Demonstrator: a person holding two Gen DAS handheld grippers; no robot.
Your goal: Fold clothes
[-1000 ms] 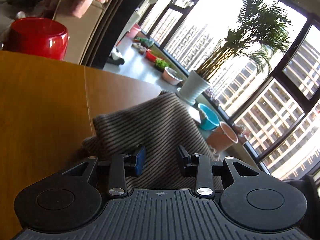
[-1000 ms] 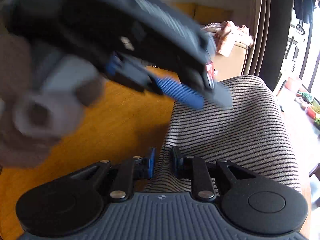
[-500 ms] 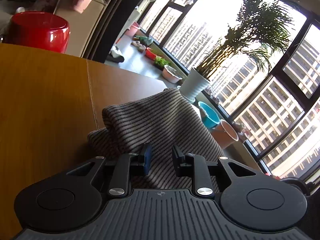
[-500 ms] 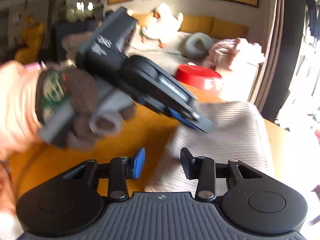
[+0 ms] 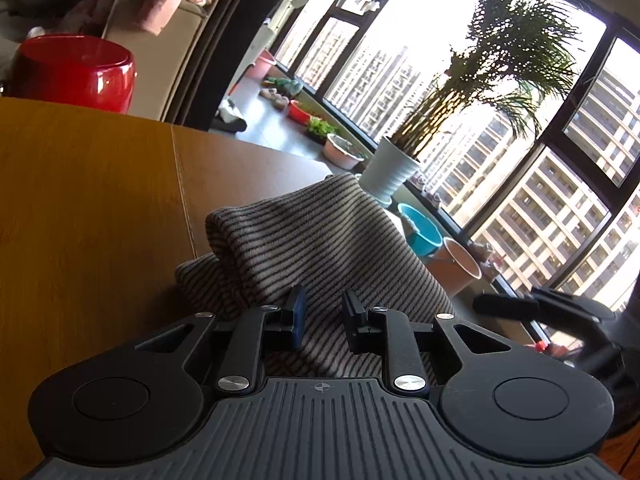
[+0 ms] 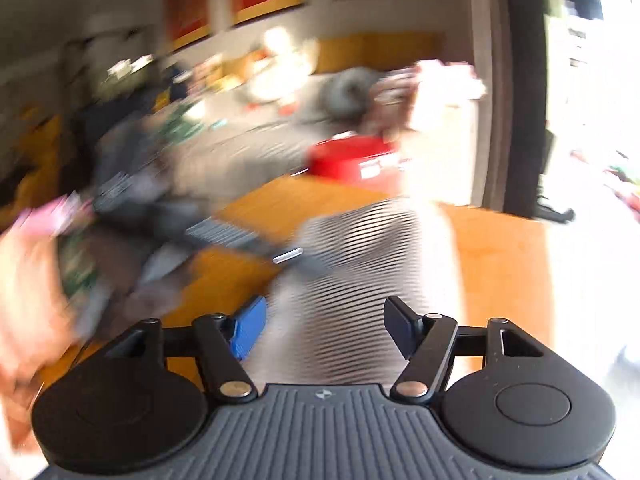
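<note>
Wooden table (image 5: 100, 208), orange-brown, carrying everything; seam running across its top in the left wrist view. Striped garment (image 5: 304, 248), grey with thin dark lines, folded into a thick stack and lying near the table's window-side edge, one rounded fold raised above a flatter layer beneath. Long axis running away from the left camera toward the window, stripes crossing it at a slant; in the right wrist view (image 6: 352, 272) the same cloth stretching away toward the table's far edge, blurred by motion.

Left gripper (image 5: 322, 314) low over the near end of the garment, jaws parted by a narrow gap with striped cloth visible between and below them; whether the pads touch the fabric, impossible to tell. Seen from the right camera as a blurred grey shape (image 6: 240, 240) at the garment's left side.

Right gripper (image 6: 324, 326) jaws spread wide, nothing between them, garment's near end just ahead and below. Appears dark and blurred at the right border of the left view (image 5: 532, 306).

Red bowl (image 5: 72, 72) beyond the table's far edge.
</note>
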